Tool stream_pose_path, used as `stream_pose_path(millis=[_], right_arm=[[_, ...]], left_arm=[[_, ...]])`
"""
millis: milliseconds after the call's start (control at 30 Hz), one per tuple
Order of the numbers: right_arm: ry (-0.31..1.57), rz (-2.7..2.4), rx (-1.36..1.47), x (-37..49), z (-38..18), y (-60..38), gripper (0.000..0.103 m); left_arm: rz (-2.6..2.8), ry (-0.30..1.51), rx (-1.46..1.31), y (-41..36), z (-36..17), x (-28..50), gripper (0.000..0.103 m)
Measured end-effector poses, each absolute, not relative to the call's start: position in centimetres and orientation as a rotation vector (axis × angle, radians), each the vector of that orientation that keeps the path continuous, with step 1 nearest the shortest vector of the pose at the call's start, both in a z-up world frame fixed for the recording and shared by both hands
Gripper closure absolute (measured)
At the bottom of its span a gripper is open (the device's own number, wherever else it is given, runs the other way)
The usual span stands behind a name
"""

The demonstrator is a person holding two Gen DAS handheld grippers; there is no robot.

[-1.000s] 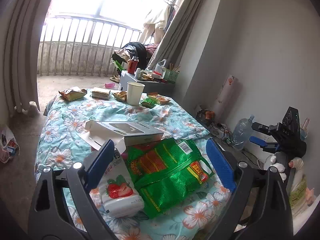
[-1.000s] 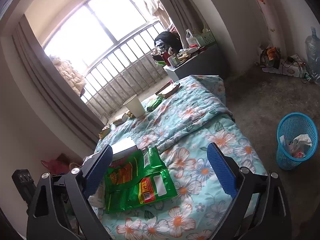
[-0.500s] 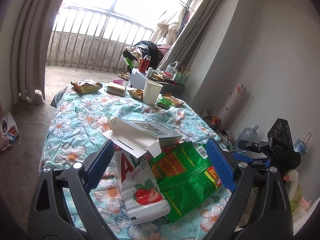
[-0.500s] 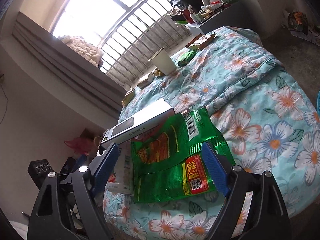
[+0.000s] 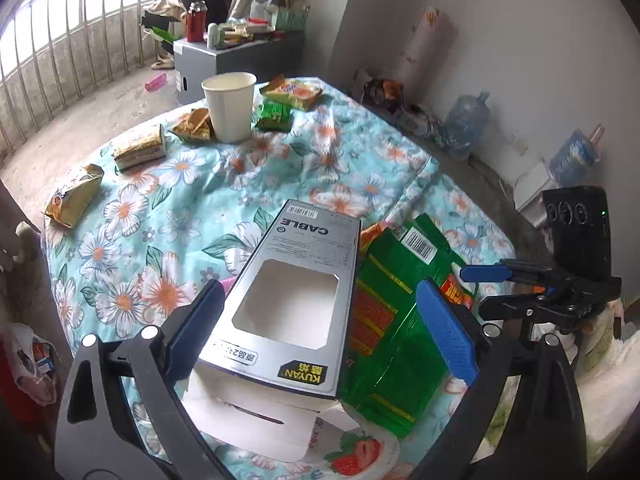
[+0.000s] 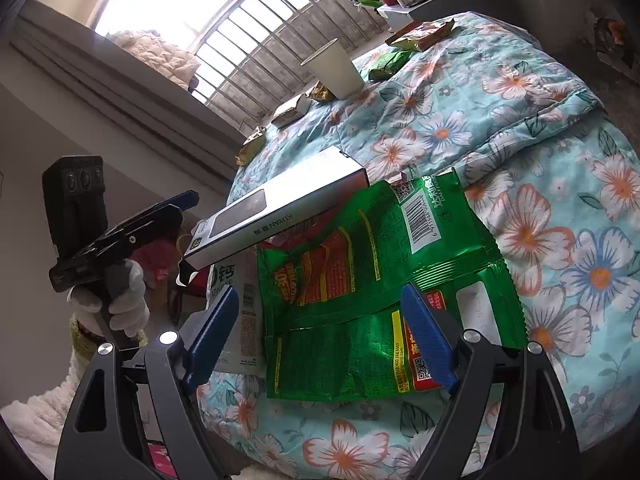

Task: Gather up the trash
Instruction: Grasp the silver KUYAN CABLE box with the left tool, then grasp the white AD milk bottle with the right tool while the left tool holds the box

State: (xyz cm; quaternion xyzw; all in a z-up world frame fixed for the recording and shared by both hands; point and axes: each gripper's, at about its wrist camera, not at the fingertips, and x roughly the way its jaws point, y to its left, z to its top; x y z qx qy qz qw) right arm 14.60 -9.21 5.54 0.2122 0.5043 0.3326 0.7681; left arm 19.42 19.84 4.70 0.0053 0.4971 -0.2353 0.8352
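A grey cable box [image 5: 288,304] with a cut-out window lies on a flowered quilt [image 5: 192,184], partly over a green snack bag [image 5: 392,320] and a white strawberry pouch [image 5: 352,448]. My left gripper [image 5: 320,332] is open, its jaws on either side of the box's near end. My right gripper [image 6: 320,336] is open over the green bag [image 6: 372,276], with the box [image 6: 276,216] to its upper left. Each gripper shows in the other's view, the right one [image 5: 500,276] and the left one [image 6: 160,212].
A white paper cup [image 5: 230,106] and several snack wrappers [image 5: 72,196] lie at the quilt's far end. A grey cabinet [image 5: 236,56] with clutter stands beyond. A water jug [image 5: 466,120] and floor clutter line the right wall. A plastic bag [image 5: 28,364] lies left.
Both grippers have moved in closer and lower over the pile. My left gripper now straddles the cable box. My right gripper has closed in on the green bag.
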Motion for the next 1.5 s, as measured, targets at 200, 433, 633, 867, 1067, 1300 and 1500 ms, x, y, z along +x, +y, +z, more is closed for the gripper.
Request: stream_pose_path(millis=[200,433,633,867,1067,1300,1500], right_arm=[[1.099,0.717,0.472,15.2,5.4,-9.3,0.022],[1.120,0.738,0.476,15.6,4.8,-8.9,0.022],[1.130,0.759,0.489,15.5,4.4,-8.8,0.022],[1.137,0.777,0.500,15.6,4.0,-9.0,0.022],[1.148,0.776,0.519,16.1,3.3,-9.5,0.022],[1.142,0.781,0.515,16.0,3.5,-9.6,0.022],[1.129,0.776,0.493,15.0,4.3,-9.3,0.022]], left_arm=[[-0.583,1.309,0.120,18.8,1.8,22.9,0.011],[-0.577,1.376,0.201,17.0,0.6,24.4,0.011],[-0.581,1.412,0.300,15.7,-0.1,25.0,0.010],[-0.552,1.544,0.369,15.4,-3.1,26.6,0.011],[-0.548,1.573,0.375,14.8,-4.1,27.7,0.011],[-0.514,1.567,0.345,14.7,-3.6,28.8,0.011],[-0.516,1.495,0.306,15.4,-0.7,28.3,0.023]])
